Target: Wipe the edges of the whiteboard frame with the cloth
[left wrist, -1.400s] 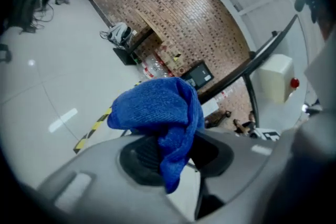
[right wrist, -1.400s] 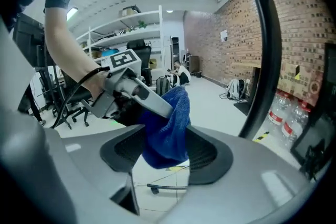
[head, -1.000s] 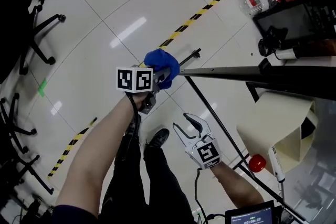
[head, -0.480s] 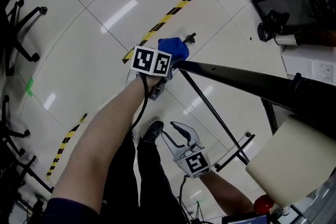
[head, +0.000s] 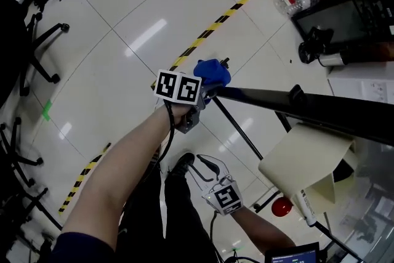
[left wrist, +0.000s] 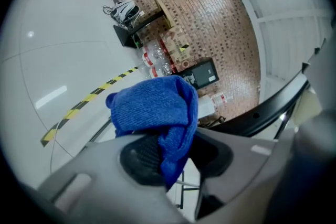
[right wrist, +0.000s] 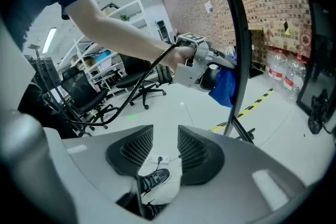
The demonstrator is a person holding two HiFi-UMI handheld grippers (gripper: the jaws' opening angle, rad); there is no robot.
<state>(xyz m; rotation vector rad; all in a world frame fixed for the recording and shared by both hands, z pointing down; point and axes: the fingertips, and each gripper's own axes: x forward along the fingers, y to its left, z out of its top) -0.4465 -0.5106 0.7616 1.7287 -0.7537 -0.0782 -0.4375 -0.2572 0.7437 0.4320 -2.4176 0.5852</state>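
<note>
My right tongs (right wrist: 165,132), nearest, have just been closing but stand apart, nothing between them. My left tongs (left wrist: 170,149) pinch the blue cloth (head: 212,72) against the end of the whiteboard frame's dark edge (head: 295,103). Beyond them lies open floor (head: 123,15).

Lab-type workspace: glossy white tiled floor (head: 123,0) with yellow-black hazard tape (head: 215,26), black wheeled office chairs (right wrist: 143,85), white metal shelving (right wrist: 127,14), brown brick wall (left wrist: 210,18)
</note>
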